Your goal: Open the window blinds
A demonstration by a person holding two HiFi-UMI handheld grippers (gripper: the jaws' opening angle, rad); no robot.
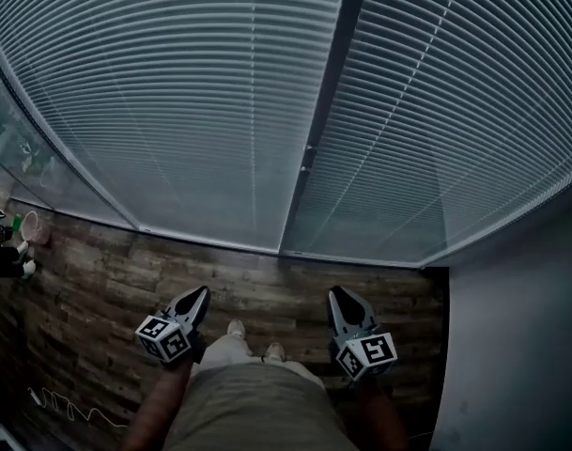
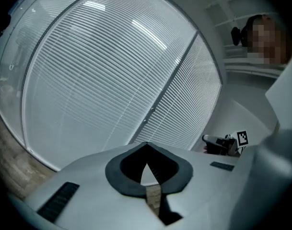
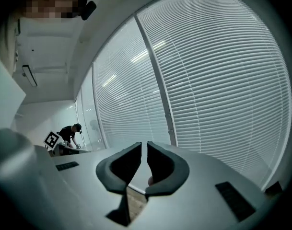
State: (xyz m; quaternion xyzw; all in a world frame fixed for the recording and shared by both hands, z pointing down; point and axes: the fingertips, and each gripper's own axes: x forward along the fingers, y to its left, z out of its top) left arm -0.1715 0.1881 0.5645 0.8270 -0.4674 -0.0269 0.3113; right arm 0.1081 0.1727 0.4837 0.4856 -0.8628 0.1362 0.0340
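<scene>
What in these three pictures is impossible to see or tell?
Outside the window: hidden by closed grey slatted blinds, all views.
Blinds' top: cut off by the head view's upper edge.
Cord or wand: none discernible anywhere.
Small clutter at the head view's left edge: too small and dark.

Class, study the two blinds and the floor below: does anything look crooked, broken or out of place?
Nothing stands out. The left blind and right blind hang lowered with even slats; only a loose white cord lies on the floor.

Dark wood-plank floor (image 1: 98, 289) carries a loose white cable (image 1: 65, 405) and the person's two shoes (image 1: 236, 328).
</scene>
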